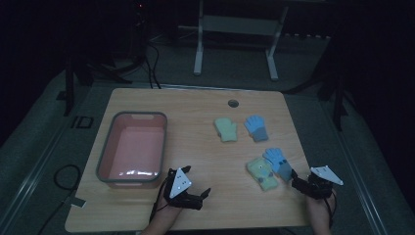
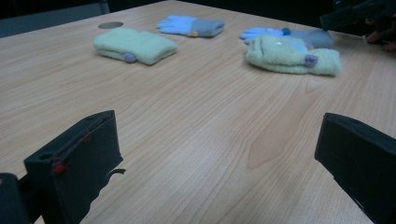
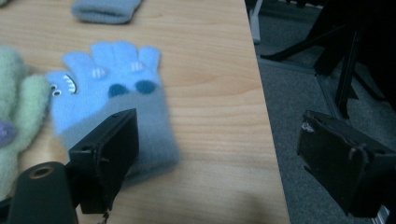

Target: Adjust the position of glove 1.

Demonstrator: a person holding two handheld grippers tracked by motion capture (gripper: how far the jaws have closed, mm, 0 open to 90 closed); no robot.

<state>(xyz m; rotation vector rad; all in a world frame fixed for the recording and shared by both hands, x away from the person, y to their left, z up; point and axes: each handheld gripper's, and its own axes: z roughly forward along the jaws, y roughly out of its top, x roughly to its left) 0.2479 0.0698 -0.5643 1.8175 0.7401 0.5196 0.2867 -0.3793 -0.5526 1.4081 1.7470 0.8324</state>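
Note:
Two pale green mittens and two blue gloves lie on the wooden table. The near blue glove (image 1: 278, 161) (image 3: 112, 79) overlaps the near green mitten (image 1: 262, 172) (image 2: 289, 56). My right gripper (image 1: 298, 180) (image 3: 218, 119) is open just behind this glove's grey cuff. One jaw stands over the cuff; the other shows against the floor past the table's edge. Nothing is held. My left gripper (image 1: 198, 183) (image 2: 217, 121) is open low over bare wood at the front, pointing toward the mittens. The far green mitten (image 1: 225, 129) (image 2: 135, 44) and far blue glove (image 1: 256, 127) (image 2: 189, 25) lie apart mid-table.
A pink basin with a grey rim (image 1: 105, 156) stands empty at the table's left, just beyond my left gripper. A round cable hole (image 1: 233, 103) sits near the far edge. The table's right edge (image 3: 261, 116) runs close beside the right gripper. A white stand is on the floor behind.

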